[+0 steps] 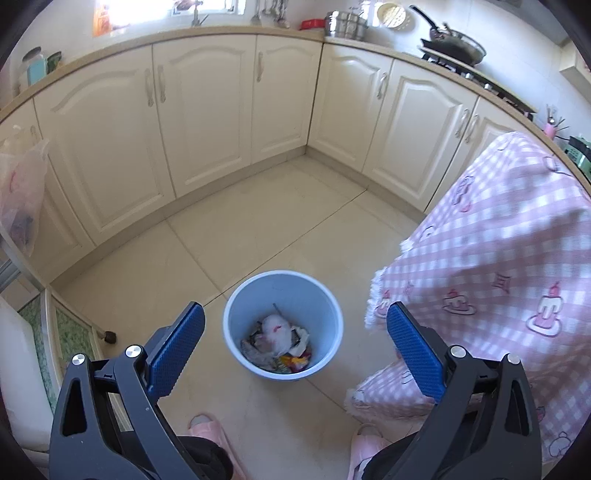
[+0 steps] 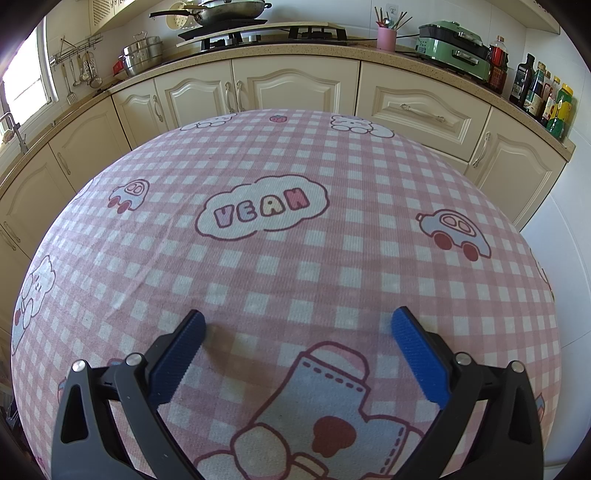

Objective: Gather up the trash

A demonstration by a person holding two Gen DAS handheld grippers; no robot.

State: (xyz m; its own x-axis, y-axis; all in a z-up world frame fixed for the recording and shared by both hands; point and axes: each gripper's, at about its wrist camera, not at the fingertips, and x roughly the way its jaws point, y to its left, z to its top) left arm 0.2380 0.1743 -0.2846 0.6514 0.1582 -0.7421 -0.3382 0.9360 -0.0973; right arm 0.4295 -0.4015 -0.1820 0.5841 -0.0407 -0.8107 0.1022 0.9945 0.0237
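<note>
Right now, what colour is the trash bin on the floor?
Light blue bin, trash inside; clearest in the left wrist view.

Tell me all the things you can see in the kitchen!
bin: one, light blue, on the floor, trash inside
tablecloth: one, pink checked, covering the table
cabinets: cream, under the counter
wok: one, on the stove
green appliance: one, on the counter
bottles: several, far right counter
plastic bag: one, hanging left
slippers: two, pink, on the person's feet
left gripper: blue fingers, open, above bin
right gripper: open, over tablecloth
</note>
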